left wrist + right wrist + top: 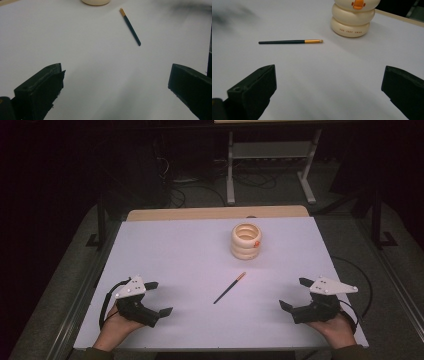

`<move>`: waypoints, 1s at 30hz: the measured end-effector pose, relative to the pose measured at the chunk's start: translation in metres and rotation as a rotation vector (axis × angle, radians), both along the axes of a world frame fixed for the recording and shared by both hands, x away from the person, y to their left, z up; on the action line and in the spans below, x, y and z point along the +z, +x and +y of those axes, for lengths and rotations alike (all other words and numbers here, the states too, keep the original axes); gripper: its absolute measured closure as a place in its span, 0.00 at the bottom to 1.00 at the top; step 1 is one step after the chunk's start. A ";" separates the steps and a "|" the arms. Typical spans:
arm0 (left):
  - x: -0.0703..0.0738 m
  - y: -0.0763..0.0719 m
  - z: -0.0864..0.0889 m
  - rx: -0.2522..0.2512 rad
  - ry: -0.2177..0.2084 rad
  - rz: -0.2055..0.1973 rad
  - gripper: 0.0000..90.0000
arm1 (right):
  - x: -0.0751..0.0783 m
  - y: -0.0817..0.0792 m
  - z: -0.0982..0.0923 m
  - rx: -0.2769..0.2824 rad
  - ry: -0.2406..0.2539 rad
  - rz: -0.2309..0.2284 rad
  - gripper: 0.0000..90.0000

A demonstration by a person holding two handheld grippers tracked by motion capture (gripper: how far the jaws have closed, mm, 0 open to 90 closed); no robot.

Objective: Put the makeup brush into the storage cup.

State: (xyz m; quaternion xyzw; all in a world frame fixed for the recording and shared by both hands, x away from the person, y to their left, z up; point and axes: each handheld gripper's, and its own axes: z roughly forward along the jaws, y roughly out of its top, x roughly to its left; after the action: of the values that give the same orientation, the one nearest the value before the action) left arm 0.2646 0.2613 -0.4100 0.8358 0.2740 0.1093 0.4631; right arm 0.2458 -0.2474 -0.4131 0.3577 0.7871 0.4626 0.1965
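A thin brush (230, 288) with a dark handle and a gold ferrule lies flat near the middle of the white table top (175, 255). Beyond it stands a cream ringed holder (246, 241) with an orange duck bill on its side. The left gripper (156, 297) rests at the near left, held in a hand, jaws wide open and empty. At the near right the right gripper (295, 293) is likewise open and empty. The brush (130, 26) lies ahead and to the right in the left gripper view. In the right gripper view the brush (290, 41) lies ahead, with the holder (353, 17) behind it.
A wooden strip (215, 213) runs along the table's far edge. Beyond it a white desk frame (270, 165) and cables stand on the dark floor. Black cables (367, 292) trail from the grippers near the table's sides.
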 end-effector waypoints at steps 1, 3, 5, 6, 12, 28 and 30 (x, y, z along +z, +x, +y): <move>0.000 0.000 0.000 0.000 -0.002 0.000 0.00 | 0.000 0.000 0.000 0.001 0.003 -0.004 0.00; 0.001 0.001 -0.001 0.003 -0.009 0.003 0.00 | 0.001 0.001 0.000 -0.001 0.005 -0.007 0.00; 0.002 0.002 0.000 -0.004 0.000 -0.006 0.00 | 0.001 0.001 -0.001 0.001 0.009 -0.012 0.00; 0.003 0.002 0.000 -0.004 -0.001 -0.008 0.00 | 0.001 0.001 -0.001 -0.002 0.016 -0.010 0.00; 0.003 0.004 -0.001 0.009 -0.008 -0.001 0.00 | 0.001 0.003 0.002 0.010 0.017 -0.005 0.00; 0.010 0.013 -0.011 0.004 -0.008 0.013 0.00 | 0.003 0.004 0.005 0.032 0.034 -0.021 0.00; 0.011 0.015 -0.014 -0.005 -0.009 0.009 0.00 | 0.003 0.005 0.005 0.032 0.034 -0.027 0.00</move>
State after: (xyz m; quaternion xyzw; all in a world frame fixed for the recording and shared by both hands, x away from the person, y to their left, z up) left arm 0.2798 0.2475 -0.3995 0.8347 0.2745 0.1033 0.4660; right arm 0.2504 -0.2428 -0.4099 0.3420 0.7820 0.4838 0.1936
